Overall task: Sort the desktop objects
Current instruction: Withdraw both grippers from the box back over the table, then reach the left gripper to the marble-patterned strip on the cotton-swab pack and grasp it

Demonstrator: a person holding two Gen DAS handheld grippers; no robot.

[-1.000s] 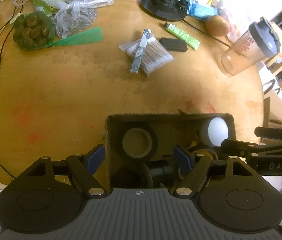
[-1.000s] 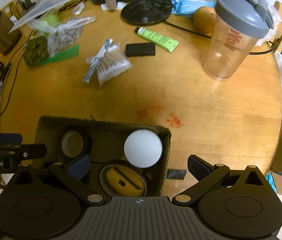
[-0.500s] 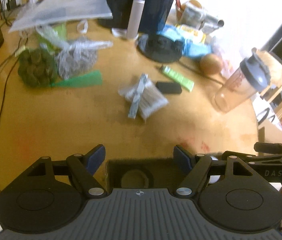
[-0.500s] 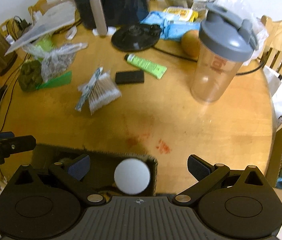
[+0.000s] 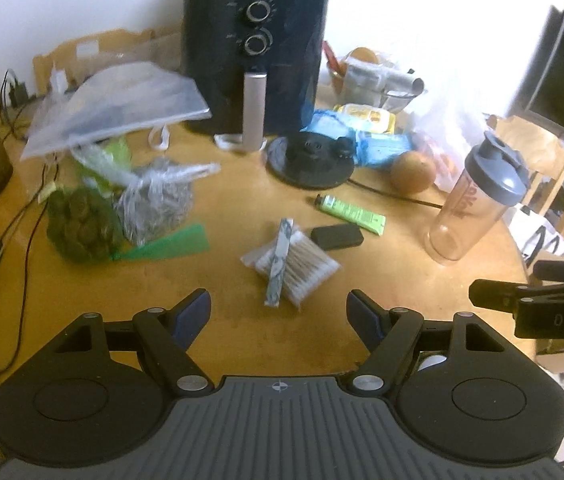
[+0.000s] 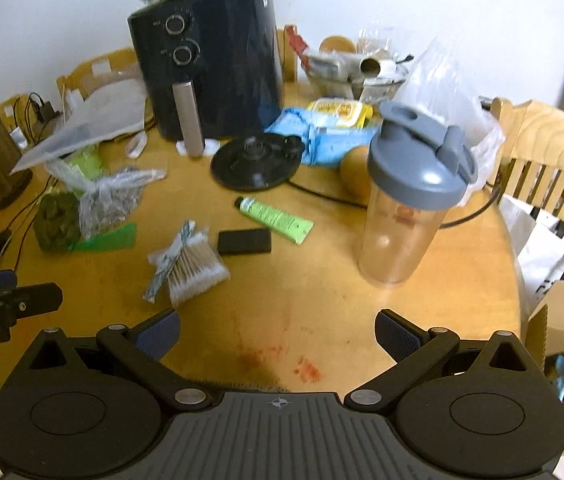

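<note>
We see both tools over the near edge of a round wooden tabletop [image 5: 82, 288], both tilted down toward it. The left tool [image 5: 278, 312] has its jaws spread wide, nothing between the blue pads, only bare wood. The right tool [image 6: 278, 334] is just as wide apart and empty. The cardboard box is nearly all hidden under the tool bodies: we catch only a fuzzy dark strip of its rim [image 6: 238, 384] in the right view, contents not visible; a small white patch [image 5: 433, 361] behind the left tool's linkage is too cut off to identify. Still loose on the tabletop, near the middle: a crinkly clear packet of cotton swabs [image 5: 295, 266] with a thin patterned sachet [image 5: 280, 264] lying across it, a matte black flat block [image 5: 337, 236] just beside, and a soft green tube [image 5: 351, 214] behind that. A clear plastic shaker bottle [image 6: 409, 208] with grey lid stands upright to the right, partly hiding a round brownish fruit [image 5: 413, 166]. At left, a green net bag of dark lumps [image 5: 78, 224] touches a knotted clear bag [image 5: 154, 204], contents blurry. A glossy black air fryer [image 5: 254, 44] stands at the back, its top cut off.
</note>
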